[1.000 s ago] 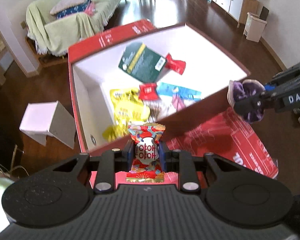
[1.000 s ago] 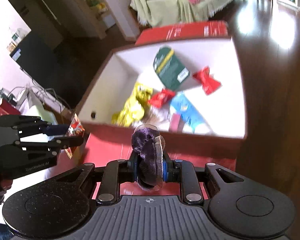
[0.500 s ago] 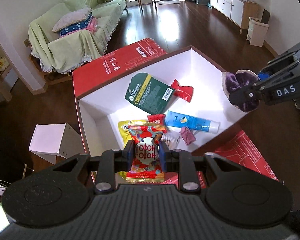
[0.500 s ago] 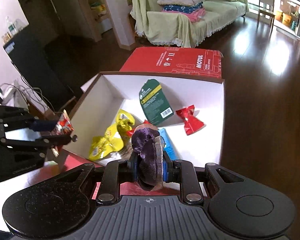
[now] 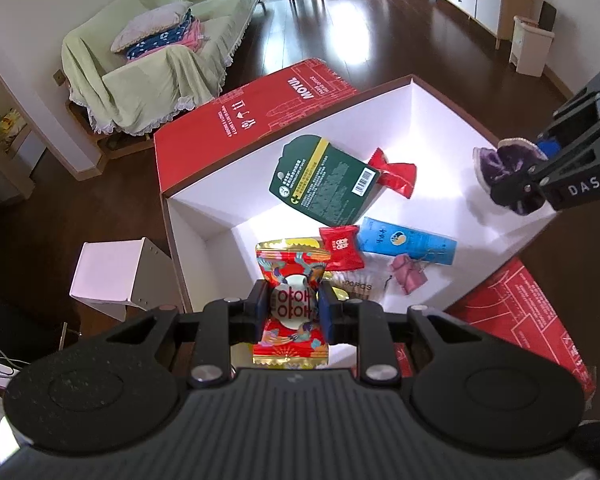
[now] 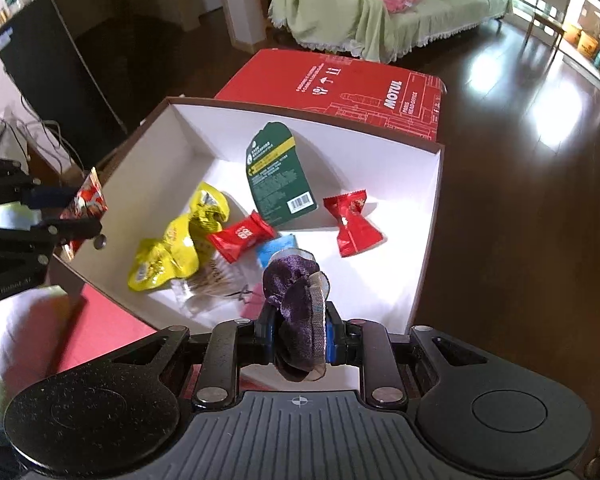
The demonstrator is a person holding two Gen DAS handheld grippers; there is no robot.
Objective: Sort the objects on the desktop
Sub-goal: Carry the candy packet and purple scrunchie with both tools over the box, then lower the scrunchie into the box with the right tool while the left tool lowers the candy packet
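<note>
The left gripper (image 5: 293, 307) has its fingers pinching a red patterned snack packet (image 5: 293, 300) by its middle, held upright above the near left corner of the open box (image 5: 412, 120). The right gripper (image 6: 299, 330) has its fingers pinching a purple velvet scrunchie (image 6: 296, 304), held above the near right part of the same box. Both items hang over the white interior and rest on nothing. Already lying on the box floor are a green card pack (image 5: 323, 179), two red sweets (image 5: 394, 174), a blue tube (image 5: 408, 241), yellow packets (image 6: 180, 250), a clear packet of small sticks (image 6: 210, 280) and a small pink item (image 5: 408, 276). Judged from the task, both held items appear bound for this box. Risks: the packet sits close to the near left wall, so a release there could catch the rim and tip it outside. The scrunchie is soft and bunched between the fingers; it may cling to a pad on release instead of dropping cleanly. The two grippers stand apart across the box, but inward travel by either could bring them into contact.
</note>
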